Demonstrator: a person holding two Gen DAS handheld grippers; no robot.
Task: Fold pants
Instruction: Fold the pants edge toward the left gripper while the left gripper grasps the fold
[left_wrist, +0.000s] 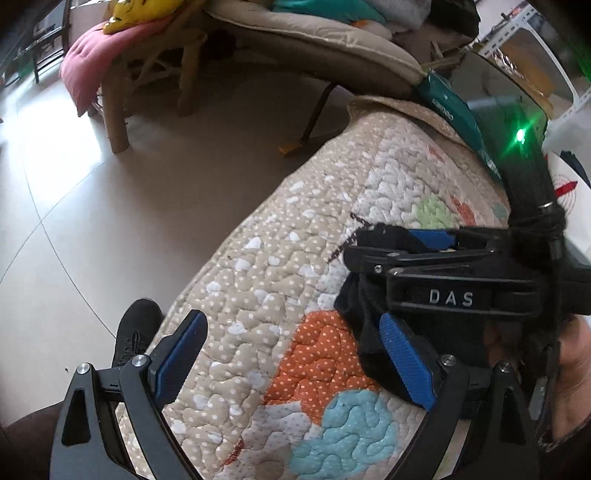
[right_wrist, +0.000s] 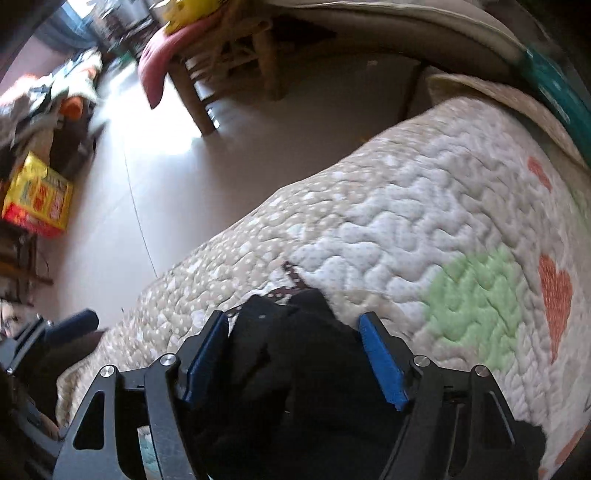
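The black pants (right_wrist: 295, 387) lie bunched on the patterned quilt (right_wrist: 406, 229). In the right wrist view my right gripper (right_wrist: 293, 321) points steeply down at them, its blue pads (right_wrist: 380, 362) standing wide on either side of the heap; I see no squeeze on the cloth. In the left wrist view the same gripper (left_wrist: 365, 258) comes in from the right above the pants (left_wrist: 364, 332). My left gripper (left_wrist: 291, 325) is open over the quilt (left_wrist: 258, 280) with only quilt between its fingers; its right pad (left_wrist: 406, 358) lies against the edge of the pants.
The quilt's edge drops to a pale tiled floor (left_wrist: 92, 221) on the left. A wooden chair (left_wrist: 122, 110) with a pink cushion stands beyond. A yellow box (right_wrist: 37, 199) sits at the far left, a black shoe (left_wrist: 136, 332) by the quilt's edge, a teal packet (left_wrist: 454, 110) at the far corner.
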